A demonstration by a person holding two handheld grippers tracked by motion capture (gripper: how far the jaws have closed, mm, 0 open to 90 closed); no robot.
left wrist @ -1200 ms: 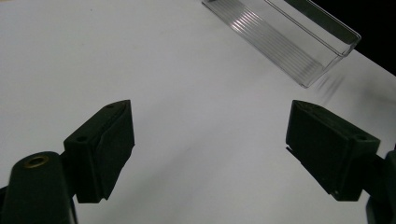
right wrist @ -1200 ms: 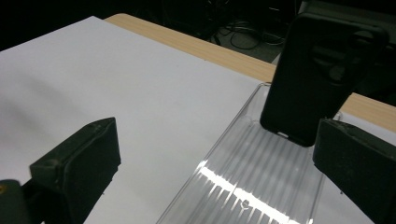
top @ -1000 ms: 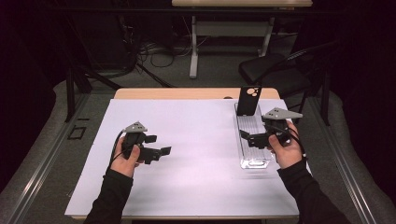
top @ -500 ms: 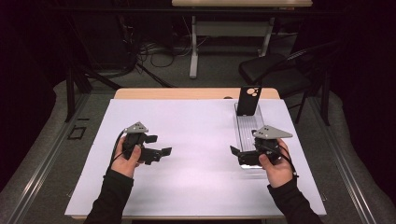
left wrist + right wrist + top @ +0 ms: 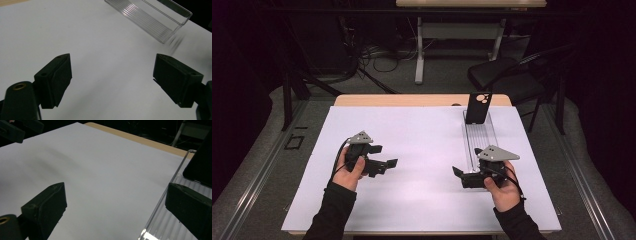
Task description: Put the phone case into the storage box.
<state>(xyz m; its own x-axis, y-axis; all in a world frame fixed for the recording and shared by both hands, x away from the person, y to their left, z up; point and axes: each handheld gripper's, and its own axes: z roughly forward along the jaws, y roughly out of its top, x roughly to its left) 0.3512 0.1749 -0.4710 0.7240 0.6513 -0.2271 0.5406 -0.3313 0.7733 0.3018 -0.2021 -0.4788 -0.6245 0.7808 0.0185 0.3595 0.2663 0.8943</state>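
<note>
Both my tools, left tool [image 5: 384, 164] and right tool [image 5: 459, 175], gape wide and empty; phone case [image 5: 475, 108] untouched in the clear tray [image 5: 480, 139], everything left

My work surface is a wooden table [image 5: 422, 100] covered by a white sheet [image 5: 422, 150]. On the sheet, just beyond my right gripper's fingers [image 5: 458, 172], lies a clear ribbed tray [image 5: 479, 137], with a black phone [image 5: 476, 107] standing at its far end.
</note>
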